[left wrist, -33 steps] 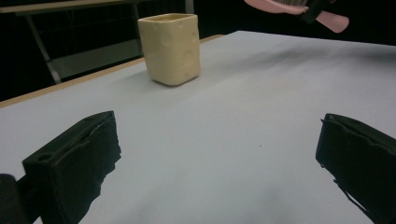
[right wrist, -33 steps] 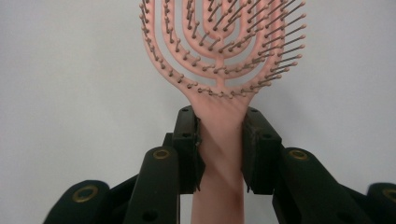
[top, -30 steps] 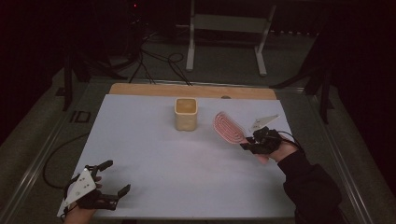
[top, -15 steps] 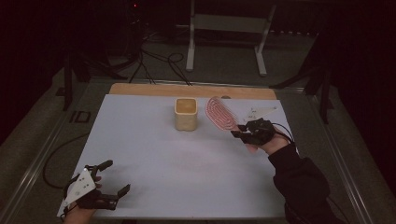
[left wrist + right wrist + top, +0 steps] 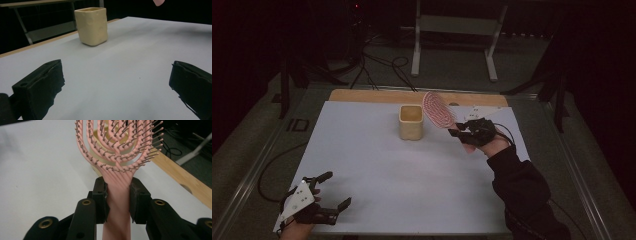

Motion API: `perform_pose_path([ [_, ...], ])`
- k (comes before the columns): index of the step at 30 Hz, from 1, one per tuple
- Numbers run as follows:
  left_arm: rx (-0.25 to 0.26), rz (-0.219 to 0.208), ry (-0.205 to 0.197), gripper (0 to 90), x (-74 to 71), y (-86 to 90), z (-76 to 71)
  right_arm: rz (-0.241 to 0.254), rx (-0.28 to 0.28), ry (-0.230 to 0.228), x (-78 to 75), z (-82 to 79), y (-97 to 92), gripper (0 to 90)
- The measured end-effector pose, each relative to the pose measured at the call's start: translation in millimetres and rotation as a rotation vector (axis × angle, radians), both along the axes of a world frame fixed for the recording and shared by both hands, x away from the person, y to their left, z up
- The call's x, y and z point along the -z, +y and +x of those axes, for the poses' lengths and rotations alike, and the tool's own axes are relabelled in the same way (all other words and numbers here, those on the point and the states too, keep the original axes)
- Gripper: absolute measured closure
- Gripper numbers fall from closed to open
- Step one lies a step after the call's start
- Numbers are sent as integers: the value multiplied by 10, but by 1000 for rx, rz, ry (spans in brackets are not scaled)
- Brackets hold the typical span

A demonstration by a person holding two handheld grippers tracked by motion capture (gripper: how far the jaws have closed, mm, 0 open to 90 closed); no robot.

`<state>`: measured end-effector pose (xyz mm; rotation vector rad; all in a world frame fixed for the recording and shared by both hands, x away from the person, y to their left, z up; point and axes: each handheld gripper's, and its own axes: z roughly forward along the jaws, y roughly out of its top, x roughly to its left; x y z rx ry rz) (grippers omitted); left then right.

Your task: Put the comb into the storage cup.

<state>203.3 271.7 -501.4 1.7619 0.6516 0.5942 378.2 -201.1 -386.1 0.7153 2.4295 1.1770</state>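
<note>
A pink vented hairbrush hangs in the air just right of a cream square cup standing at the table's far middle. My right gripper is shut on the brush's handle, bristled head pointing up and toward the cup. In the right gripper view the cup sits right behind the brush head. My left gripper rests at the near left corner, open with nothing between its jaws.
The white tabletop has a wooden strip along its far edge. Cables and a metal stand lie on the dark floor beyond. A sleeved arm reaches in from the near right.
My right gripper has carried the hairbrush left and upward, from the table's right side to just beside the cup. The left gripper has stayed put.
</note>
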Motion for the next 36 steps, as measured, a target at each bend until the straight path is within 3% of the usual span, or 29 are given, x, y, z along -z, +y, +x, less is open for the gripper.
perform_pose_path([
  [7,0,-4,-1,0,0,1,0,39,-16,-51,-52,48,152,709],
  [10,-7,-3,7,0,1,8,4,83,-20,-63,-65,72,192,708],
  [23,-9,-5,9,0,5,8,8,150,-24,-107,-172,174,327,709],
  [29,-10,-12,17,0,8,12,12,207,-34,-128,-226,269,408,709],
  [36,-9,-8,15,0,11,9,12,226,-41,-136,-273,353,528,708],
])
